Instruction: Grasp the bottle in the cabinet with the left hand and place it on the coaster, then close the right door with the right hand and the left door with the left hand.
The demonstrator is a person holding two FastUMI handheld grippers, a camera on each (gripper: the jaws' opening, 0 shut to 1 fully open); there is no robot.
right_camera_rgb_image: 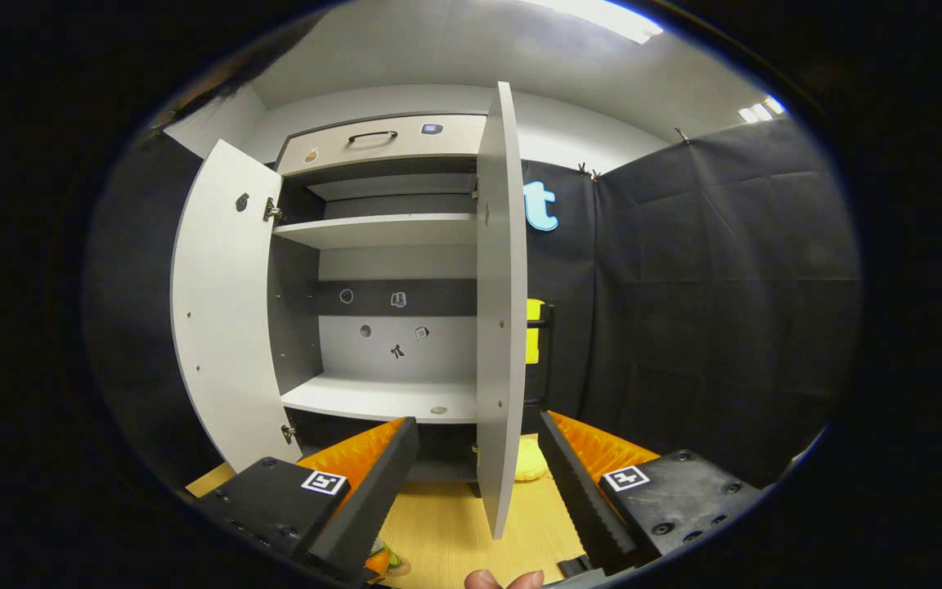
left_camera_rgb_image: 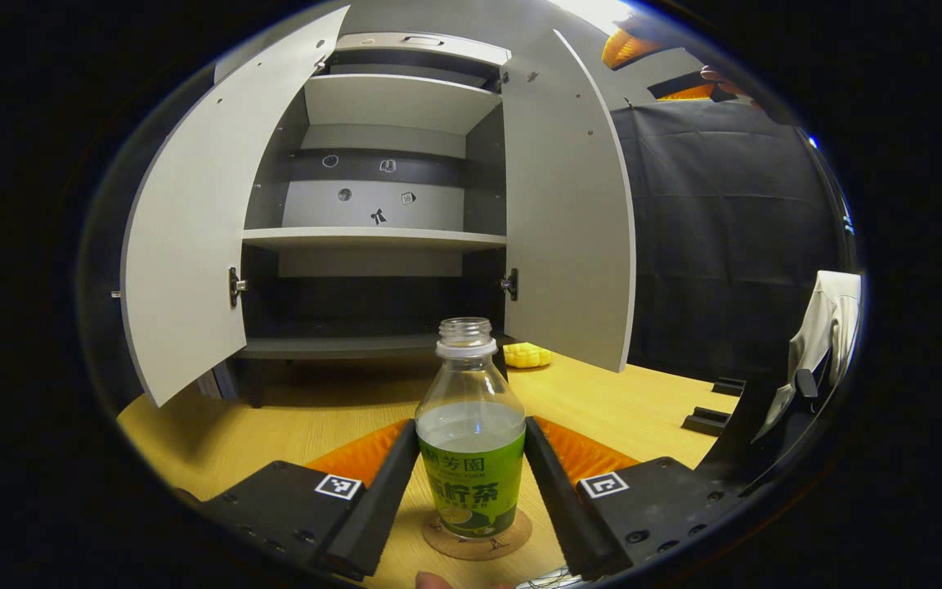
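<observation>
Bottle (left_camera_rgb_image: 471, 442) stands upright on the coaster (left_camera_rgb_image: 477, 536), near side of the table (left_camera_rgb_image: 291, 417), between the left gripper (left_camera_rgb_image: 471, 470) fingers; jaws look snug on its sides, so placement done bar release. Next: open, back off. Right gripper (right_camera_rgb_image: 475, 474), jaws apart and empty, faces the right door (right_camera_rgb_image: 502, 311) edge-on; push it shut, then the left door (left_camera_rgb_image: 193, 245).

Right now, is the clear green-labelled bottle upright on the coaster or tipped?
Upright. The clear green-labelled bottle stands with its capless neck up on the round cork coaster, between the left hand-held gripper fingers.
</observation>
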